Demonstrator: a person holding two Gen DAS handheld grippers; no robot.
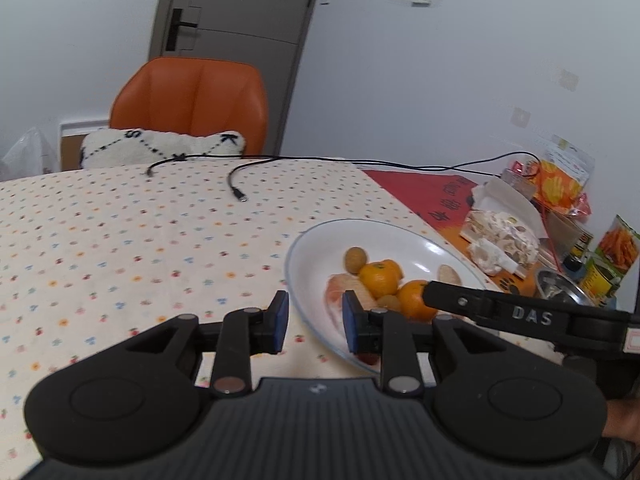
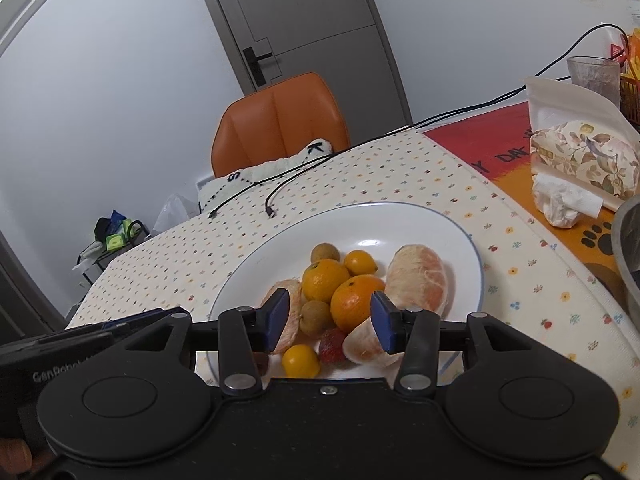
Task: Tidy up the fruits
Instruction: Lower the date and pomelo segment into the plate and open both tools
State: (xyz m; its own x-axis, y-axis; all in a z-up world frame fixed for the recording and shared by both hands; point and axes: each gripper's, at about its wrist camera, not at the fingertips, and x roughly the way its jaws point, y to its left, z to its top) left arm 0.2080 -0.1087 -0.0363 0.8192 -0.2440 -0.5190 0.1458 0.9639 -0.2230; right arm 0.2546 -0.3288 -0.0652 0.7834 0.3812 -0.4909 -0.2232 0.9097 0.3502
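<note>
Fruit piled on the white plate (image 2: 460,240), both our grippers hovering at its near rim.

Our right gripper (image 2: 329,322) hangs wide open over the heap, gripping nothing, its blue pads flanking a mandarin (image 2: 354,307) without touching. Our left gripper (image 1: 315,322) is likewise spread and empty, straddling the plate's edge above the dotted tablecloth (image 1: 140,240).

"DAS" in raised letters on black right gripper's finger (image 1: 528,314), lower right; "GenRobot", partly cut, on black left gripper body (image 2: 56,376), lower left; "Y DAY" on red-orange table mat (image 2: 508,156), upper right.
</note>
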